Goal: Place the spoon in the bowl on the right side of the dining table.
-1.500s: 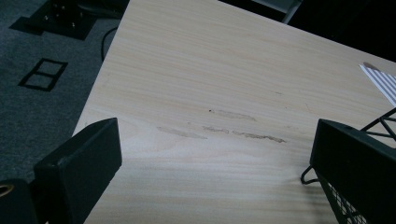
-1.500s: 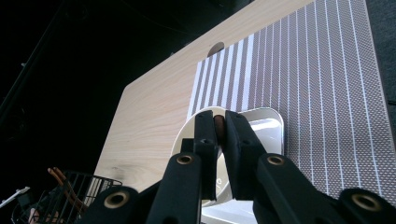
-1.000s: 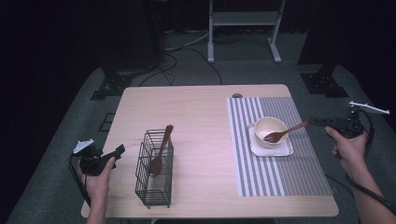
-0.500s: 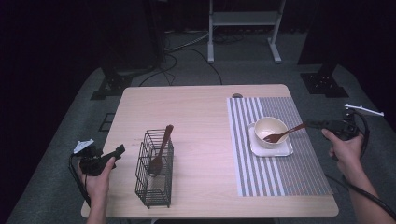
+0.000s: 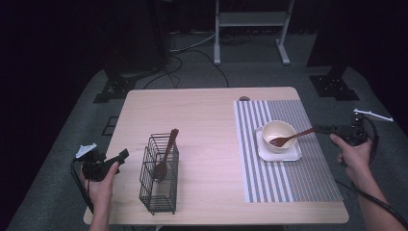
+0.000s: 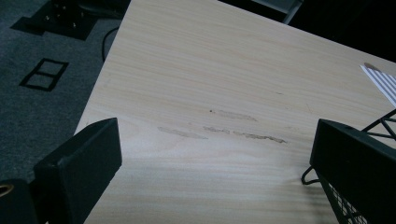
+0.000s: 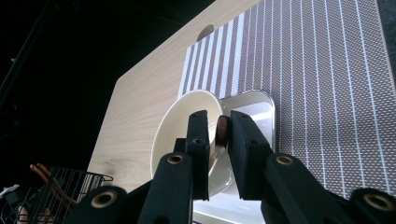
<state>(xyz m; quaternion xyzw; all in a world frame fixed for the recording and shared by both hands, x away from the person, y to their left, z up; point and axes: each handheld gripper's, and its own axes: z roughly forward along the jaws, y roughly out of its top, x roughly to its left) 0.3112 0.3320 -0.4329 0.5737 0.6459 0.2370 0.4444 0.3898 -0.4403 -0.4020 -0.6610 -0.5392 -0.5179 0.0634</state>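
A cream bowl [image 5: 277, 132] sits on a small white tray [image 5: 291, 153] on the striped placemat [image 5: 288, 178]. A wooden fork [image 5: 291, 138] rests with its head in the bowl and its handle pointing right. My right gripper [image 5: 323, 129] is at the handle's end. Its jaws have just been opening. In the right gripper view the handle tip [image 7: 222, 129] lies between the jaws of the right gripper [image 7: 219, 123], with a slim gap at the left pad. My left gripper [image 5: 120, 156] is open and empty left of the wire basket [image 5: 159, 192]; in its own view the left gripper [image 6: 217, 140] frames bare tabletop.
A wooden spoon [image 5: 166, 154] stands in the black wire basket, whose corner [image 6: 373, 126] shows beside my left gripper's right jaw. The wooden table [image 5: 202, 120] ends close to both hands. Dark stands and cables lie on the floor behind.
The right hand has shifted slightly left and down toward the mat. The fork's head stays in the bowl. The left hand has not moved.
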